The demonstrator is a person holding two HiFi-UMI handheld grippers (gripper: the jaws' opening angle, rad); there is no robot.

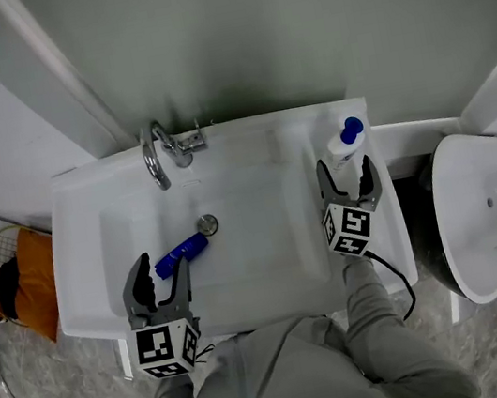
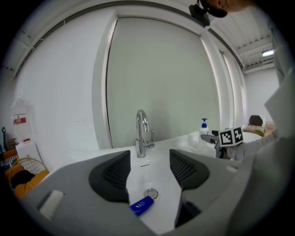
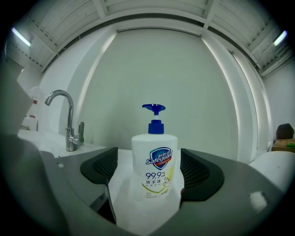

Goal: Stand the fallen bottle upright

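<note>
white plastic pump bottle point(image 3: 154, 161), blue head, stood upright between right tool point(image 1: 347, 176)'s wide jaws, untouched; likely light, slick, top-heavy: take mid-body. left tool point(image 2: 148, 168) wide, empty.

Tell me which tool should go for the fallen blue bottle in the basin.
Left. The left tool hangs open right beside the blue bottle lying by the drain; the right tool is off at the upright pump bottle.

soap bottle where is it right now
Head view, right side: the soap bottle stands upright on the right ledge of the sink, between the open jaws of the right gripper, right of the faucet.
</note>
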